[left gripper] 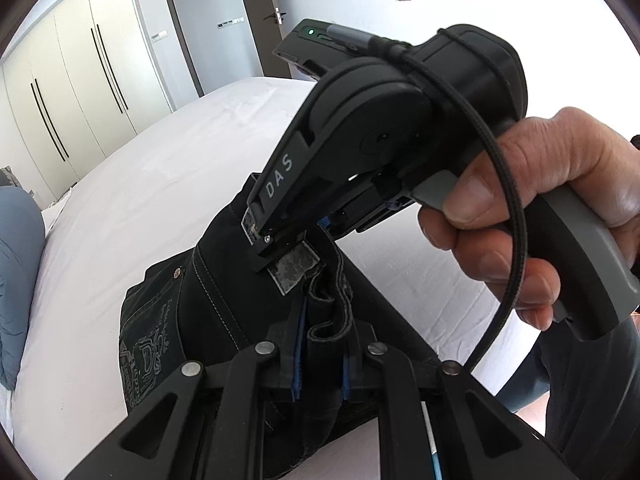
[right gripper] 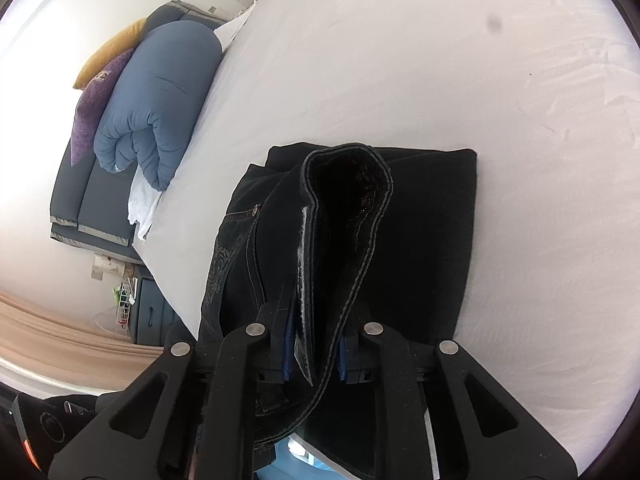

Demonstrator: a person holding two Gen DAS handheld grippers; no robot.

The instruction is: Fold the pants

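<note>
Hands angle both tools downward over the bed (right gripper: 520, 120). Left gripper (left gripper: 320, 360) pinches a hem fold of the pants (left gripper: 224, 264); right gripper (left gripper: 276, 248) — its hand (left gripper: 532, 216) wrapped around the grey handle — clamps the same lifted edge. Pants are black denim, stitched pocket showing, partly folded on the bed's white sheet — blue quilt (right gripper: 160, 92) lies well apart.
</note>
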